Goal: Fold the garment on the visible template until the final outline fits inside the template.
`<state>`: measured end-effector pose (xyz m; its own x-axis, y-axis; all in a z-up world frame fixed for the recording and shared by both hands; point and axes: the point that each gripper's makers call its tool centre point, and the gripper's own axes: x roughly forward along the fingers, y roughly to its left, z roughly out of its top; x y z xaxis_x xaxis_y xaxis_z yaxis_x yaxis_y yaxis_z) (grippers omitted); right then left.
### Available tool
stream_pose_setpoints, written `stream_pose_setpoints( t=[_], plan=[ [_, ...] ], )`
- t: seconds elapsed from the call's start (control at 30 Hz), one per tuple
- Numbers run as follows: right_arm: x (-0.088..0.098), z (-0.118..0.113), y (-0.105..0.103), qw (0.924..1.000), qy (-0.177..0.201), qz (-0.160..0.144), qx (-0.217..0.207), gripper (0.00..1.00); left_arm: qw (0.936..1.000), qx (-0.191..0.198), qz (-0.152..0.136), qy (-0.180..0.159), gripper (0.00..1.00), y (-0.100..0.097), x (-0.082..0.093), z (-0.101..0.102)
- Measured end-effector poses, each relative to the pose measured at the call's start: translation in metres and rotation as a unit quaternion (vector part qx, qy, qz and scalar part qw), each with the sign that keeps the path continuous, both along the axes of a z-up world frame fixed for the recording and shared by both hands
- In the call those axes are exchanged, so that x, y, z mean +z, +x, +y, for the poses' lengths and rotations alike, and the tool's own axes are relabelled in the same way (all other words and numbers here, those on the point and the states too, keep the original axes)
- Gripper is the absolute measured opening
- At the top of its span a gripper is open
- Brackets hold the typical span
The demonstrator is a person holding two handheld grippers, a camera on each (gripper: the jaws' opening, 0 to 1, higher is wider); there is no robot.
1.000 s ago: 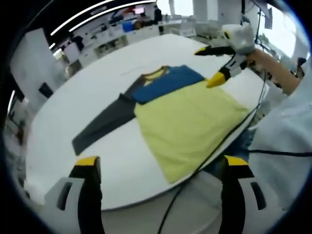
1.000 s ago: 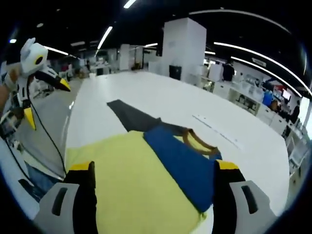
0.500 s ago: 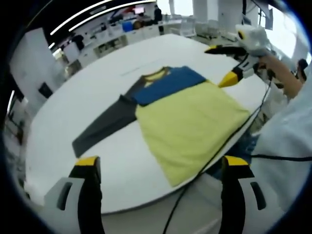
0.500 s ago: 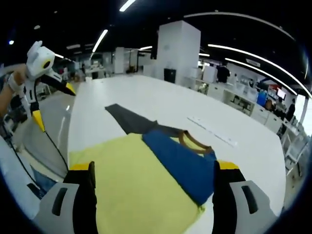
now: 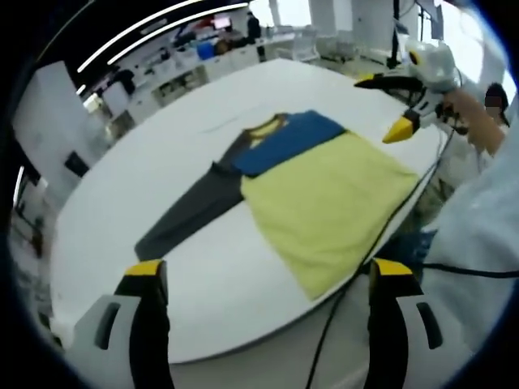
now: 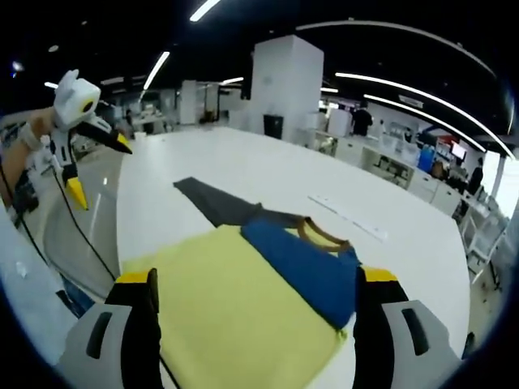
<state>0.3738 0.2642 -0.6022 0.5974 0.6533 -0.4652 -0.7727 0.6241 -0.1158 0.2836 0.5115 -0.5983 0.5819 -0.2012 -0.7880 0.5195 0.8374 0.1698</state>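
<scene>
A shirt [image 5: 312,190] lies flat in the middle of the white bench [image 5: 146,186], one grey sleeve [image 5: 190,215] stretched out. Both grippers, the left [image 5: 268,284] and the right [image 6: 255,292], hold their fingers wide apart with nothing in them, above the bench edge.

Garment [image 6: 268,300] hem hidden behind right gripper's jaws, template — too faint to tell

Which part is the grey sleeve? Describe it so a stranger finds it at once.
On the big white table lies one shirt, yellow below and blue across the chest. The grey sleeve is the long dark strip stretching flat from the blue shoulder, the only grey piece.
</scene>
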Motion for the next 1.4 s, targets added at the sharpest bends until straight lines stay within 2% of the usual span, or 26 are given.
stream_pose_setpoints(
  t=[0.2, 0.63, 0.8, 1.0, 1.4],
  plan=[
    [0.002, 0.004, -0.010, 0.9999, -0.001, 0.002, -0.017, 1.00, 0.9998, -0.016, 0.010, 0.007, 1.00, -0.001, -0.001, 0.013],
    [0.008, 0.019, -0.024, 0.9986, -0.008, 0.002, -0.052, 1.00, 0.9990, -0.043, -0.002, -0.006, 1.00, 0.016, 0.008, 0.049],
    [0.008, 0.023, -0.032, 0.9978, -0.015, 0.007, -0.064, 1.00, 0.9991, -0.041, 0.000, -0.004, 1.00, 0.019, 0.005, 0.068],
    [0.014, 0.029, -0.036, 0.9968, -0.026, -0.004, -0.076, 1.00, 0.9990, -0.044, -0.004, -0.008, 1.00, 0.022, 0.003, 0.087],
    [0.017, 0.033, -0.052, 0.9944, -0.013, -0.002, -0.105, 1.00, 0.9990, -0.041, -0.011, -0.014, 1.00, 0.025, -0.001, 0.115]
  ],
)
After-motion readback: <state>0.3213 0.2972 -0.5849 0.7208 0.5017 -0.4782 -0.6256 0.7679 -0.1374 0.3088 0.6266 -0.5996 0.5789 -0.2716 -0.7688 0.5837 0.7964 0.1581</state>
